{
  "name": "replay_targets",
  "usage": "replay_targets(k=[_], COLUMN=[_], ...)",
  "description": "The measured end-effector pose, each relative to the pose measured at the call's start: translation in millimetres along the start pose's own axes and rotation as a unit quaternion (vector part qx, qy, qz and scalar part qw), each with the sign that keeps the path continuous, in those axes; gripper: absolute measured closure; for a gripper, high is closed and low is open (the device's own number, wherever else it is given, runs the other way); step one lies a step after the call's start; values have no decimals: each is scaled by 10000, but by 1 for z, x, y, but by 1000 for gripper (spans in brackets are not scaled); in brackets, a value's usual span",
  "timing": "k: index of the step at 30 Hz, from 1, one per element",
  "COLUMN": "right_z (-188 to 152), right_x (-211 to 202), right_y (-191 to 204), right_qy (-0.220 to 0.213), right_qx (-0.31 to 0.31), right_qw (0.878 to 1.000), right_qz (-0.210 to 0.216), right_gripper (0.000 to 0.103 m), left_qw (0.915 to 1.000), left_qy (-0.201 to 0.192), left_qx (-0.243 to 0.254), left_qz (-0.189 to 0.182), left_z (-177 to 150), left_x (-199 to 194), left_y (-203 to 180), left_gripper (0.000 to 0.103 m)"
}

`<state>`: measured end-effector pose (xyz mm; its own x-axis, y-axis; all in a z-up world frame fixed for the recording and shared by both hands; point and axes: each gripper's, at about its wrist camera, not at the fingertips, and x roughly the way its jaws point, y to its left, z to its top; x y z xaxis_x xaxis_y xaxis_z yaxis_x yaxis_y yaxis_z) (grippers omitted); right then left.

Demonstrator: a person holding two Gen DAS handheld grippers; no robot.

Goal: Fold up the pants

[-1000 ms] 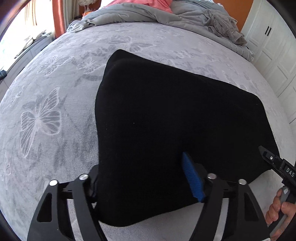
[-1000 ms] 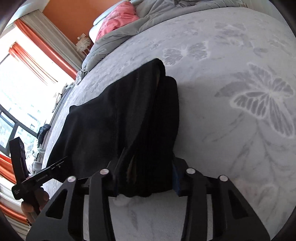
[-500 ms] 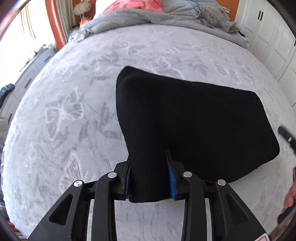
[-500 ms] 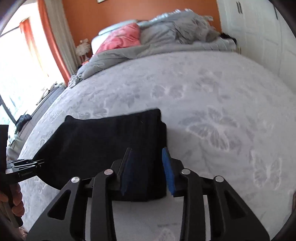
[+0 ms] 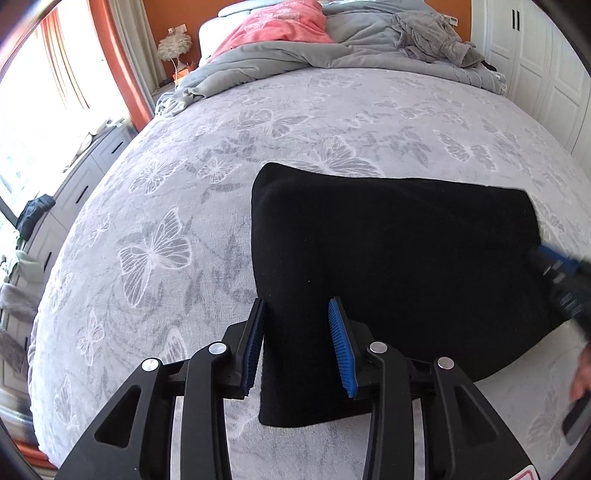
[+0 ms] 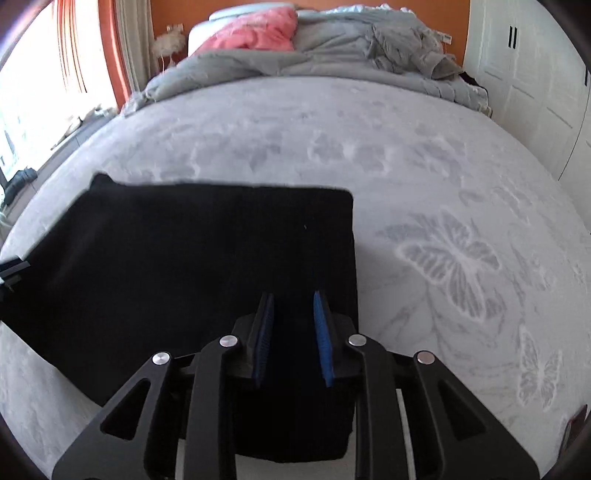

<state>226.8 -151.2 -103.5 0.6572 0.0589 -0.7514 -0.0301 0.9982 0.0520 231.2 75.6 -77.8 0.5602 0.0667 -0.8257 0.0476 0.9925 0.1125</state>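
Observation:
Black pants (image 5: 388, 251) lie folded into a wide pad on the grey butterfly-print bedspread (image 5: 166, 206). My left gripper (image 5: 297, 347) holds the near left corner of the pants between its blue pads; its jaws are opening slightly, and the cloth still fills the gap and droops below them. My right gripper (image 6: 293, 334) is shut on the near right corner of the pants (image 6: 184, 258), which hangs down under its fingers. In the left wrist view the right gripper (image 5: 554, 262) shows blurred at the pants' right edge. The left gripper's tip (image 6: 11, 269) peeks in at the right wrist view's left border.
A crumpled grey duvet (image 5: 332, 48) and a pink pillow (image 5: 280, 26) lie at the head of the bed. White wardrobe doors (image 5: 546, 74) stand to the right. A window with orange curtains (image 5: 114, 66) and low drawers (image 5: 74, 184) are on the left.
Both grippers closed onto the near corners of the pants and drew back and up. The views now look along the whole bed, and the held corners are lifted off the bedspread.

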Motion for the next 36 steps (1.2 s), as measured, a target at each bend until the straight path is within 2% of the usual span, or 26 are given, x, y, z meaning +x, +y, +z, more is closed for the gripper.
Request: replay_targets(k=[3,6,9,11,15,18,22,24,25,27,28,31,36], right_z=[-7,-26,-30,-33,-53,-69,-95,-106,-110,-121,-126,-140,-157], right_x=[-43,-19,-42,-71,-107,-127,-157,-169,-173,-183,-187,-196,-208], right_y=[-1,2,0,2,5,3,4,7,9,12,16,23,27], right_qy=[-444,73,-85,-356,-520,-537,-624,-670,-692,-799,-825,-851,-828], right_qx=[113,-161,83,202,258,426,633,661,654,572,480,342,388], right_qw=[9989,9994,9997,9991,9983,9976,9960,9956,9955,9951,9951,9951,9954], right_qz=[63,-289,-205,-60,-1,32,43,24,-13,-141,-255,-380,-299], right_gripper=[82,81,80,79,79,79,79,77,76,67,66,66,65], left_qw=[10000,9999,9997,9994,9980,9965,9934,9916,9902,9881,9870,9882,9913], left_qy=[-85,-166,-212,-304,-566,-762,-1107,-1264,-1361,-1515,-1586,-1515,-1305], left_qx=[10,29,-43,-45,-153,-196,-209,-221,-240,-225,-222,-202,-139], left_qz=[-51,-33,-132,-145,-222,-273,-208,-192,-180,-150,-109,-38,-42], left_z=[-3,-5,-8,-13,-27,-40,-65,-78,-85,-98,-107,-125,-149], left_x=[-10,-20,-32,-44,-73,-95,-129,-146,-155,-166,-171,-172,-169], left_y=[-3,-5,-8,-10,-13,-15,-19,-22,-23,-26,-29,-35,-41], left_gripper=[63,63,63,62,52,51,41,32,31,19,18,17,17])
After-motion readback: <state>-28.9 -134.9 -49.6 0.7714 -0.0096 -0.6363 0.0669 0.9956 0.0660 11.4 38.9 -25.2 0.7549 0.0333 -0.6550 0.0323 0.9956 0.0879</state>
